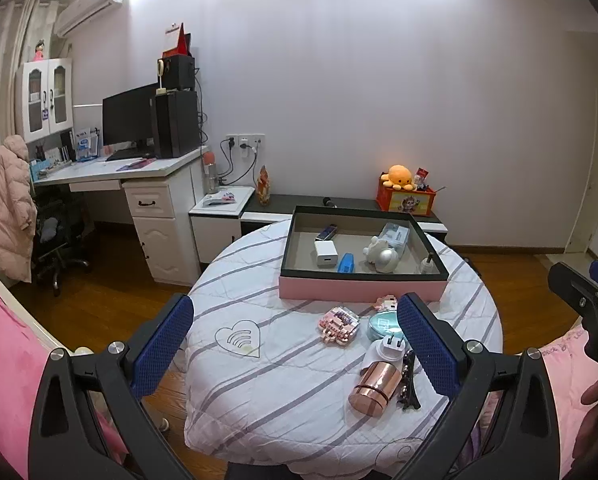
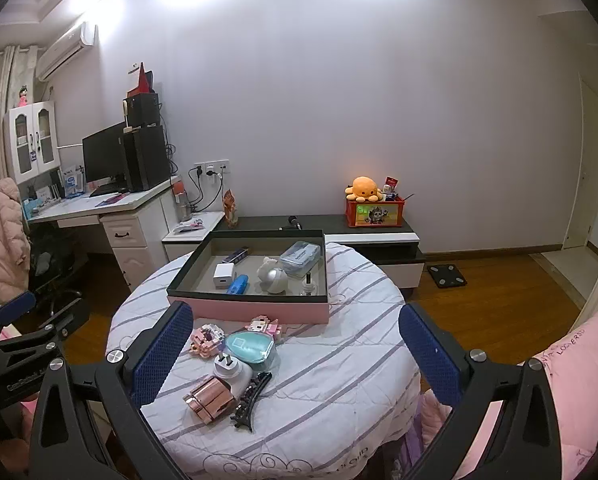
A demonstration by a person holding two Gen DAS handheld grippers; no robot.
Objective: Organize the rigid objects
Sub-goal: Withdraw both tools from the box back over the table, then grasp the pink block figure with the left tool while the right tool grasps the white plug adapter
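Observation:
A pink box [image 1: 363,290] [image 2: 251,308] with a dark rim stands at the back of the round table; inside lie a white charger [image 1: 325,253], a blue stapler [image 1: 346,263], a white figure [image 1: 383,254], a clear case [image 2: 301,258] and other small items. In front of it lie a pink block toy [image 1: 339,325] [image 2: 207,340], a teal case [image 1: 383,325] [image 2: 247,346], a white plug [image 1: 391,347] [image 2: 227,364], a copper cylinder [image 1: 375,387] [image 2: 210,399] and a black hair clip [image 2: 251,400]. My left gripper [image 1: 295,344] is open above the table's near left. My right gripper [image 2: 297,348] is open too, holding nothing.
The table wears a white striped cloth [image 1: 259,360]. A white desk [image 1: 119,172] with monitor, a low dark cabinet [image 2: 375,232] with an orange toy box [image 2: 375,210], and wooden floor surround it. Pink bedding [image 2: 579,380] lies at the right, and a black scale [image 2: 446,274] on the floor.

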